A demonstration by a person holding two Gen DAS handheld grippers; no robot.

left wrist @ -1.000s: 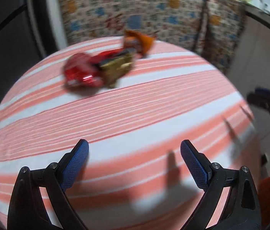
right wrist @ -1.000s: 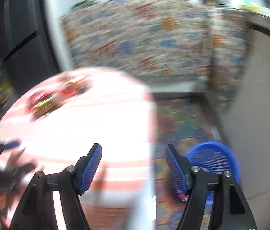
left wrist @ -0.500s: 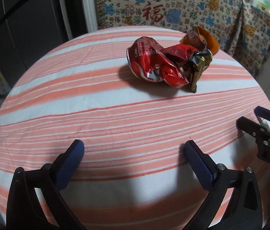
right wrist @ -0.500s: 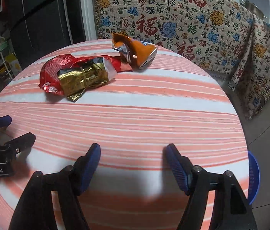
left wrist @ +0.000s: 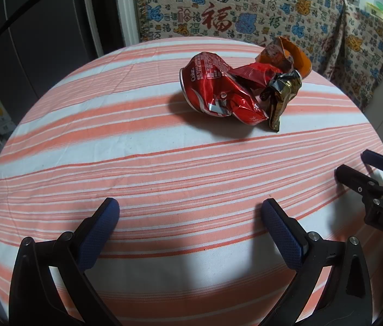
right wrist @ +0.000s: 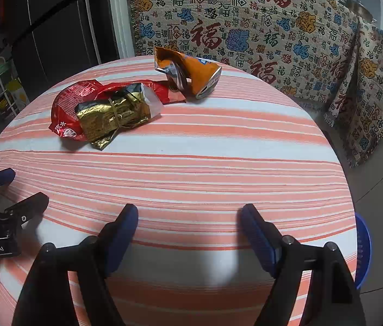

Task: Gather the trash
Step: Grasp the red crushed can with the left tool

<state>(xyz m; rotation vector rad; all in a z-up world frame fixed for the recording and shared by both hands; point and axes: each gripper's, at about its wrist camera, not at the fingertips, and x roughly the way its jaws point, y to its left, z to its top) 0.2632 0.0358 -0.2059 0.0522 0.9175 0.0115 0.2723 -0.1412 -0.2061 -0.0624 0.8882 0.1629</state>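
Your trash pile lies at the far side of the bench [left wrist: 164,179], well ahead of both tools: the left hand-held gripper [left wrist: 190,214] stands released and empty, while the right hand-held gripper [right wrist: 188,221] has just been opening, nothing between its jaws. Only the right view shows the blue basket [right wrist: 364,247] beside the bench. A crushed red can [left wrist: 207,87], a gold wrapper [right wrist: 109,116], a red wrapper [right wrist: 69,103] and a crushed orange can [right wrist: 191,73] touch one another.

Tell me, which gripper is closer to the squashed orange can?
Right, probably. The orange can lies across the table from the right gripper; for the left gripper it sits behind the red can.
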